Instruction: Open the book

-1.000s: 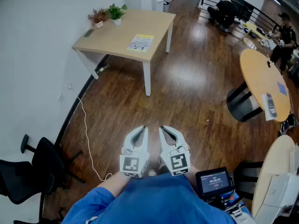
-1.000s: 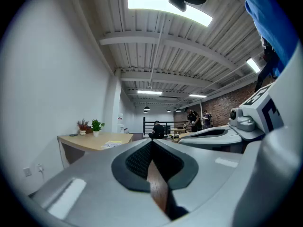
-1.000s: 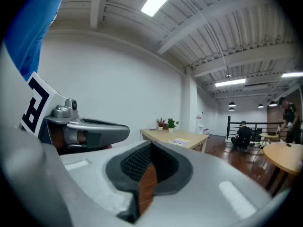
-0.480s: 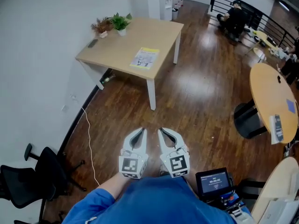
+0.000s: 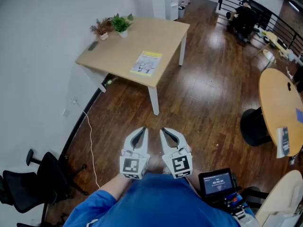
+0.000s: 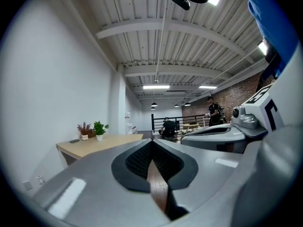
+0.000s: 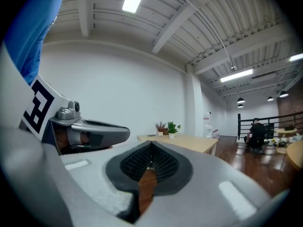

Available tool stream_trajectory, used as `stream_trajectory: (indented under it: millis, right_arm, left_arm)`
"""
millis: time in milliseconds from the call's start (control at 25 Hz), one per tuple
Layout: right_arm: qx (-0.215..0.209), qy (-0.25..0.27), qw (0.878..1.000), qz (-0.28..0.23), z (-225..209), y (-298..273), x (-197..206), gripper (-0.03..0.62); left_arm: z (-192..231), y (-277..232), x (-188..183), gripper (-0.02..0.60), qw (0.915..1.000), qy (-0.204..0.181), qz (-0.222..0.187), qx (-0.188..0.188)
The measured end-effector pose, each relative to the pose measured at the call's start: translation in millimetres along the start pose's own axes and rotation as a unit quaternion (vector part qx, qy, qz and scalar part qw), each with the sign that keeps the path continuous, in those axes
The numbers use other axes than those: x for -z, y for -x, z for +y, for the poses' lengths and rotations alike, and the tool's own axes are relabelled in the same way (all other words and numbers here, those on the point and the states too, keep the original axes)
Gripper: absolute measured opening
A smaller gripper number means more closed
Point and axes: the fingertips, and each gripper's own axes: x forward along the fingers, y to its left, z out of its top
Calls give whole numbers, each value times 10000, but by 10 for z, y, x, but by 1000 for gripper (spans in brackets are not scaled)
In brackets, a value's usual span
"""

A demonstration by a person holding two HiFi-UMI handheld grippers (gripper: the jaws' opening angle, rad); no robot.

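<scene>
The book (image 5: 147, 63), thin with a yellow and white cover, lies closed near the right edge of a light wooden table (image 5: 118, 46) some way ahead of me. My left gripper (image 5: 143, 129) and right gripper (image 5: 163, 130) hang side by side in front of my body, over the wooden floor and well short of the table. Both are shut with nothing between their pads. In the left gripper view its jaws (image 6: 151, 143) meet at the tip, with the table (image 6: 99, 143) far behind. In the right gripper view the gripper (image 7: 150, 146) is shut too, and the table (image 7: 184, 142) stands beyond it.
Two small potted plants (image 5: 120, 21) and a dark phone (image 5: 93, 45) sit at the table's far left. A black office chair (image 5: 33, 183) stands at lower left, with a white cable (image 5: 90, 145) on the floor. A round table (image 5: 279, 112) is at right; people (image 5: 246, 13) sit by a railing.
The table with the book has come nearer and lower in the head view as I walk towards it. Both grippers stay shut, side by side.
</scene>
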Motion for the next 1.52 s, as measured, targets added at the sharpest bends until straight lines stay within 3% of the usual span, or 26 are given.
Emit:
stream_trajectory:
  millis: [440,1040,1520]
  right_arm:
    - [163,106,9997,151,-275,-715,62,3]
    - [859,215,9954,357,-357,-2243,-91,3]
    - [1155,136,9919,509,-644,-2913,30,3]
  left_arm:
    - [510,-636,124,7,9997,131,12,188]
    - [1811,-1579,184,6,9957,379,-50,843]
    - [2289,-2196,408,6,9942,407,129,987]
